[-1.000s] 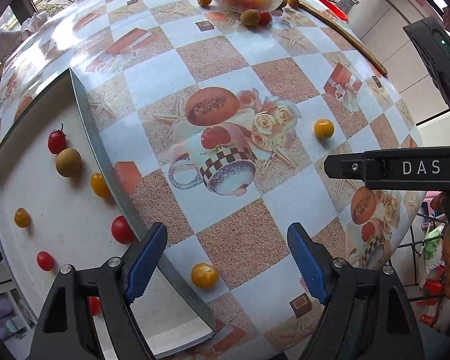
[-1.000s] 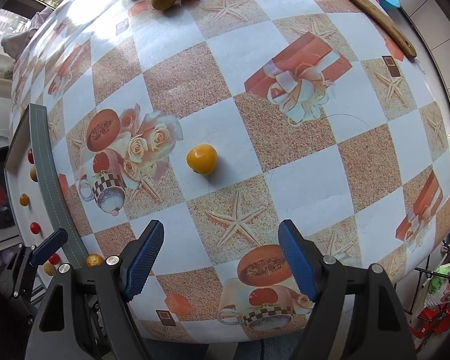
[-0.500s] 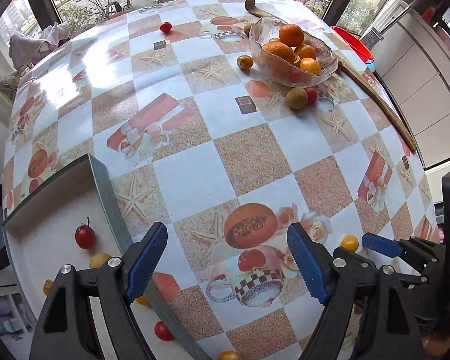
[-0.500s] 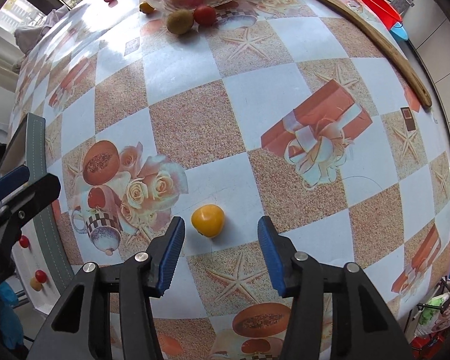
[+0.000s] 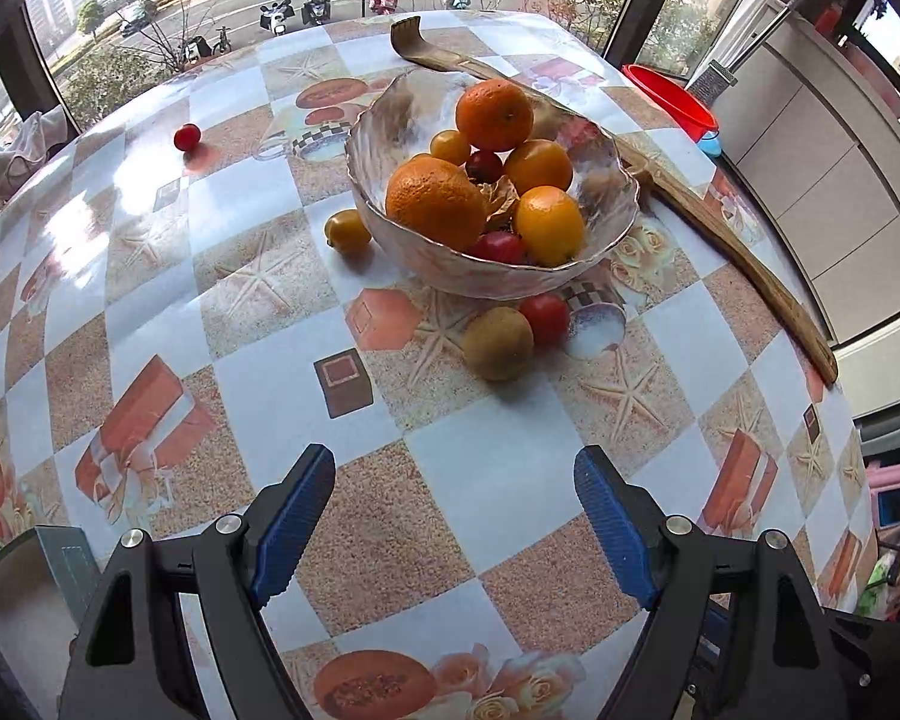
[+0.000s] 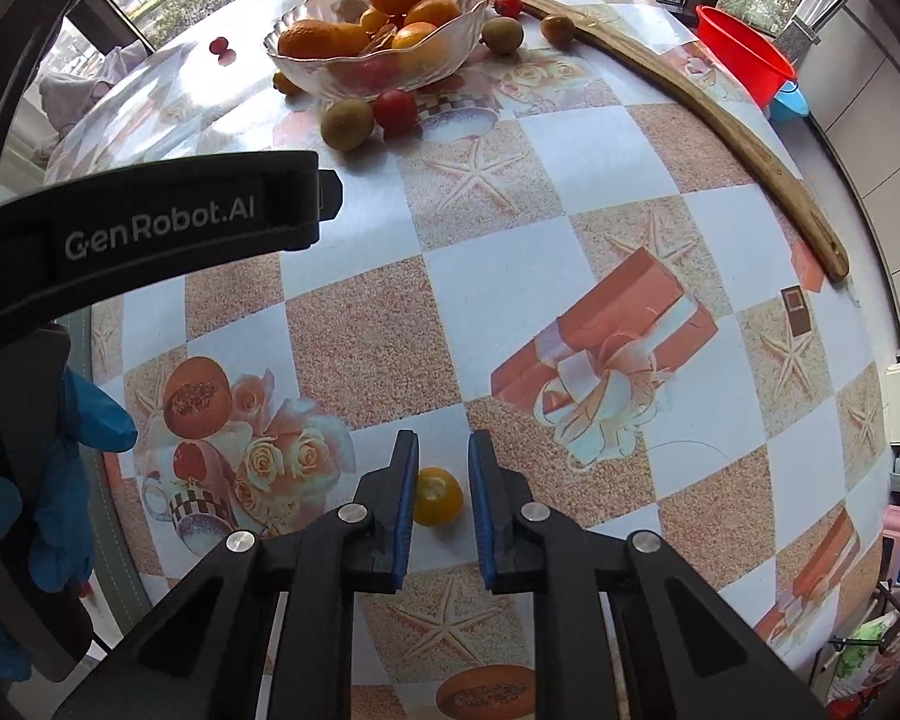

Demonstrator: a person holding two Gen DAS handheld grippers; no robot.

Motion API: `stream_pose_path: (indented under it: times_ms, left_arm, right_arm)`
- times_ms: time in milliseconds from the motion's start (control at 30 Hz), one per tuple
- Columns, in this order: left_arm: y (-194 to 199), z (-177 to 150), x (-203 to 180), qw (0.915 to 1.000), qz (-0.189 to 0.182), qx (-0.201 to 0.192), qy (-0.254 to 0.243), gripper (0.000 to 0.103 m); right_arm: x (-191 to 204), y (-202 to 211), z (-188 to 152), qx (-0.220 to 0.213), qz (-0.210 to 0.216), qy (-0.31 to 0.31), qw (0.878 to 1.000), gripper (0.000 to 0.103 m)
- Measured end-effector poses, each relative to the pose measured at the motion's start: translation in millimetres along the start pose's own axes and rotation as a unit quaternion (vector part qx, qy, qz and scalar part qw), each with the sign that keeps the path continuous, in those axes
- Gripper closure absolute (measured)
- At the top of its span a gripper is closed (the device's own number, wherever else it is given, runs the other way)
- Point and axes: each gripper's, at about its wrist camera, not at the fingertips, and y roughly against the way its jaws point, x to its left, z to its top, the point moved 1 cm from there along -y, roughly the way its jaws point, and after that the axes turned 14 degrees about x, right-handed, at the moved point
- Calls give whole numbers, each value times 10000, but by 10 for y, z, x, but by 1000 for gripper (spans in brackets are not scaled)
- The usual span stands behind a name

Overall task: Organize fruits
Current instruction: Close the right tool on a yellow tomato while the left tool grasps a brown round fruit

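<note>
My right gripper (image 6: 441, 501) stands low over the checkered, picture-printed tablecloth (image 6: 510, 312), its blue-padded jaws drawn narrow around a small yellow-orange tomato (image 6: 437, 497) that rests on the cloth; whether the pads touch the fruit, I cannot tell. My left gripper (image 5: 455, 531) hovers with its jaws spread wide and holding nothing, facing the clear glass bowl (image 5: 486, 267) of oranges and small tomatoes at the far side of the table. Just near of the bowl sit a brownish-green kiwi (image 5: 498, 343) and a red tomato (image 5: 545, 317), touching. A long curved wooden stick (image 5: 720, 222) lies along the right edge.
</note>
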Motion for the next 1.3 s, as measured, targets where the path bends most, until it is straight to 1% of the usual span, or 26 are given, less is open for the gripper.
stream_pose_path:
  times_ms: [133, 200, 233, 267, 367, 400, 433, 467, 500, 533, 600, 700, 767, 800, 833, 867, 900, 933, 1067, 1100, 1133, 1167, 1200, 1267, 1300]
  left_arm:
    - [-93, 135, -73, 9999, -7, -113, 50, 20]
    - [-137, 187, -101, 9999, -8, -152, 81, 21]
    - [-161, 204, -113, 9998, -3, -163, 103, 26]
    - [-186, 221, -120, 9998, 8, -151, 124, 27]
    - [-191, 220, -145, 9994, 63, -301, 153, 28]
    - [-185, 217, -142, 9992, 108, -352, 179, 36]
    - [-181, 214, -136, 9990, 137, -379, 207, 40]
    - [-172, 211, -119, 9987, 115, -417, 253, 43]
    - [-165, 212, -107, 9985, 76, -456, 290, 54]
    - [-162, 219, -99, 9984, 72, -466, 313, 63]
    - [-148, 228, -70, 9981, 32, -482, 371, 69]
    - [-146, 225, -70, 9978, -24, -507, 419, 69]
    - [-154, 222, -80, 9978, 2, -518, 410, 69]
    - [-153, 215, -85, 9977, 18, -530, 415, 69]
    - [-156, 213, -89, 9977, 26, -540, 417, 69]
    - [-155, 209, -92, 9976, 44, -553, 419, 69]
    - [-158, 206, -101, 9975, 68, -566, 415, 69]
    - [-160, 206, -107, 9974, 88, -580, 412, 69]
    - [-162, 200, -123, 9968, 106, -652, 441, 69]
    - [-161, 200, -121, 9967, 87, -667, 452, 69]
    - [-158, 200, -115, 9965, 48, -689, 464, 69]
    - [-155, 201, -105, 9963, -2, -709, 489, 72]
    - [-153, 198, -93, 9962, -61, -713, 498, 75]
    - [-142, 185, -75, 9961, -156, -709, 496, 75]
    - [-132, 168, -67, 9961, -180, -711, 490, 75]
  right_arm:
    - [-310, -46, 115, 69, 231, -369, 9990, 86]
    - [-379, -45, 138, 59, 281, -395, 9988, 86]
    - [-400, -45, 145, 62, 331, -404, 9986, 86]
    - [-421, -46, 149, 62, 368, -415, 9984, 86]
    - [-457, -44, 133, 58, 473, -436, 9979, 86]
    - [-471, -63, 142, 57, 503, -438, 9978, 86]
    - [-474, -64, 147, 57, 531, -439, 9976, 86]
    - [-499, -64, 141, 53, 564, -439, 9974, 86]
    - [-575, -61, 100, 47, 601, -435, 9972, 86]
    - [-627, -39, 42, 41, 635, -426, 9971, 86]
    - [-659, -21, -18, 36, 721, -426, 9965, 86]
    - [-757, 26, -104, 59, 931, -424, 9947, 85]
    - [-739, 53, -171, 55, 1053, -331, 9939, 81]
    - [-727, 76, -218, 27, 1088, -257, 9937, 70]
    - [-695, 99, -257, -25, 1091, -178, 9939, 55]
    - [-649, 129, -297, -90, 1085, -83, 9940, 48]
    - [-595, 142, -330, -119, 1079, 34, 9941, 46]
    - [-537, 132, -354, -101, 1038, 147, 9944, 46]
    - [-315, -12, -403, 43, 617, 449, 9971, 47]
    - [-278, -15, -420, -38, 452, 503, 9977, 52]
    - [-236, -19, -431, -48, 319, 604, 9977, 66]
    - [-209, -21, -440, -29, 361, 675, 9971, 70]
    - [-198, -15, -449, -3, 406, 674, 9969, 80]
    - [-194, 21, -470, -56, 362, 640, 9973, 81]
    - [-205, 39, -474, -64, 434, 591, 9973, 81]
